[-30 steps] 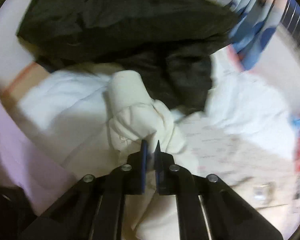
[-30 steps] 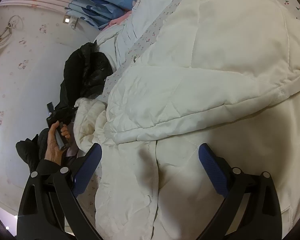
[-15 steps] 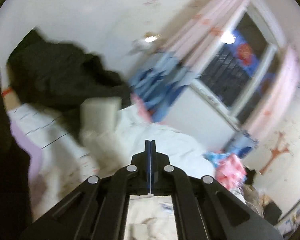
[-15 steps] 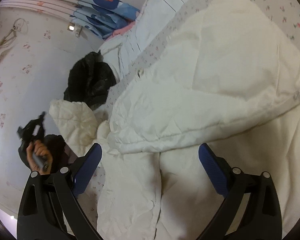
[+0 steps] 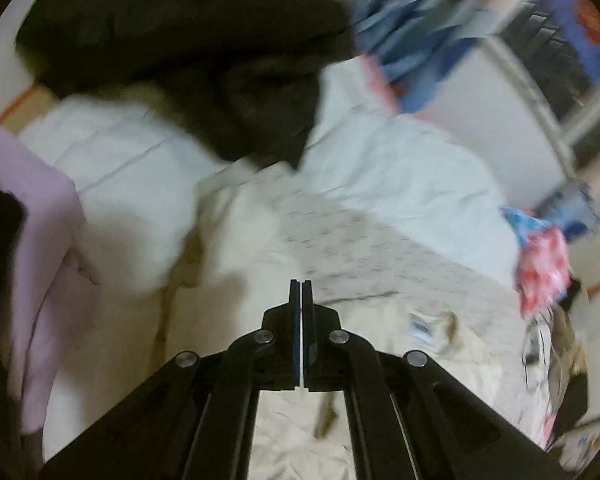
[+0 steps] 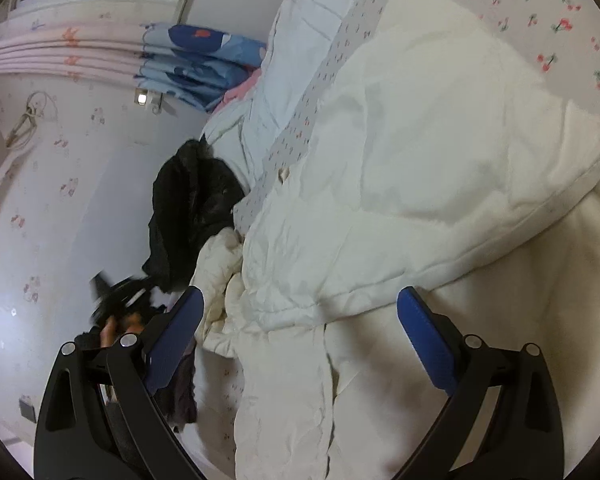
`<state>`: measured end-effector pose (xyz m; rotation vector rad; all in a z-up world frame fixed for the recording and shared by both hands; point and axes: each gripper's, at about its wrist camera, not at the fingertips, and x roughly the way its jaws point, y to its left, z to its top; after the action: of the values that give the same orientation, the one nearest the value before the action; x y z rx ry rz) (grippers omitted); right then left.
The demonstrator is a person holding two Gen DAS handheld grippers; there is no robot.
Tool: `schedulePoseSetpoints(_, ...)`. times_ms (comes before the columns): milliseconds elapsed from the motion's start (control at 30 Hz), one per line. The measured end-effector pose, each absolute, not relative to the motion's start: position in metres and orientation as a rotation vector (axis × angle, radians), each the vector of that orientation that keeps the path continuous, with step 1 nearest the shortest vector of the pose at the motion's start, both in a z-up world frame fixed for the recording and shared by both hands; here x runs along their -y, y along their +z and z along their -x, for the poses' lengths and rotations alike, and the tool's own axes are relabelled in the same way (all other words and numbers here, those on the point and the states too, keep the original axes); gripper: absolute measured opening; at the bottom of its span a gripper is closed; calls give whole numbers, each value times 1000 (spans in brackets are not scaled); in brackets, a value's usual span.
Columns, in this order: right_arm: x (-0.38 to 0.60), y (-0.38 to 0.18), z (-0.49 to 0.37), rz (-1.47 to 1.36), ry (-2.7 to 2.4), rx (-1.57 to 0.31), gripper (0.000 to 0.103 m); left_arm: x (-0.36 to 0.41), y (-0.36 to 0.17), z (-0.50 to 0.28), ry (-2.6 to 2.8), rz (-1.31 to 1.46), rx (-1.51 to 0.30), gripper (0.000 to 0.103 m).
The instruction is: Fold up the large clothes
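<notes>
Cream quilted padding, puffy and soft: the large cream padded coat sprawls across the floral-print bed. It looks light but bulky and slippery; a stitched hem edge seems the best hold. The left claw is clenched empty; the right claw is released above the coat.

Legible text: none. One small white label with a dark blue mark, sewn on the cream coat, left wrist view; print blurred, unreadable. Bedsheet carries cherry motifs only, no lettering.
</notes>
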<state>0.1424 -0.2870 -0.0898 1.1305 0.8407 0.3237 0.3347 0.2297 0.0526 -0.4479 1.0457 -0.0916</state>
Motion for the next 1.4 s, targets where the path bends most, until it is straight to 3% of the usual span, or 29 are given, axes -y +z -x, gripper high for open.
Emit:
schedulePoseSetpoints(67, 282, -89, -144, -1115, 338, -854, 94, -233, 45, -355, -43, 429, -1067, 3)
schedulePoseSetpoints(133, 275, -90, -144, -1120, 357, -864, 94, -239, 37, -378, -29, 437, -1091, 55)
schedulePoseSetpoints(167, 273, -90, -143, -1122, 367, -869, 94, -237, 35, -382, -47, 444, -1091, 92)
schedulePoseSetpoints(200, 269, -90, -143, -1115, 378, -876, 94, -238, 32, -394, -58, 437, -1099, 96)
schedulePoseSetpoints(633, 234, -99, -145, -1052, 413, -963, 94, -231, -54, -437, -126, 383, -1262, 96)
schedulePoseSetpoints(667, 234, -100, -145, -1052, 409, -965, 94, -221, -57, -435, -150, 345, -1249, 88)
schedulePoseSetpoints(700, 234, -101, -145, -1052, 407, -966, 94, -216, -55, -431, -138, 309, -1212, 62)
schedulePoseSetpoints(733, 235, -102, -145, -1054, 404, -966, 94, -212, -54, -426, -116, 298, -1189, 45)
schedulePoseSetpoints(767, 236, -102, -145, -1057, 404, -964, 94, -212, -54, -422, -126, 337, -1189, 22)
schedulePoseSetpoints(800, 237, -102, -145, -1059, 403, -961, 94, -213, -49, -413, -160, 399, -1156, 16)
schedulePoseSetpoints(900, 241, -101, -143, -1065, 396, -949, 94, -210, -18, -381, -191, 412, -1039, 13)
schedulePoseSetpoints(1033, 248, -97, -143, -1069, 392, -921, 94, -188, 57, -292, -385, 317, -669, 12)
schedulePoseSetpoints(1133, 248, -82, -145, -1061, 459, -864, 94, -155, 92, -225, -489, 240, -533, 12)
schedulePoseSetpoints(1267, 254, -60, -147, -1118, 604, -732, 96, -80, 95, -183, -538, 105, -486, 12)
schedulePoseSetpoints(1400, 275, -68, -153, -1235, 621, -700, 96, 18, 51, -158, -563, -66, -500, 12)
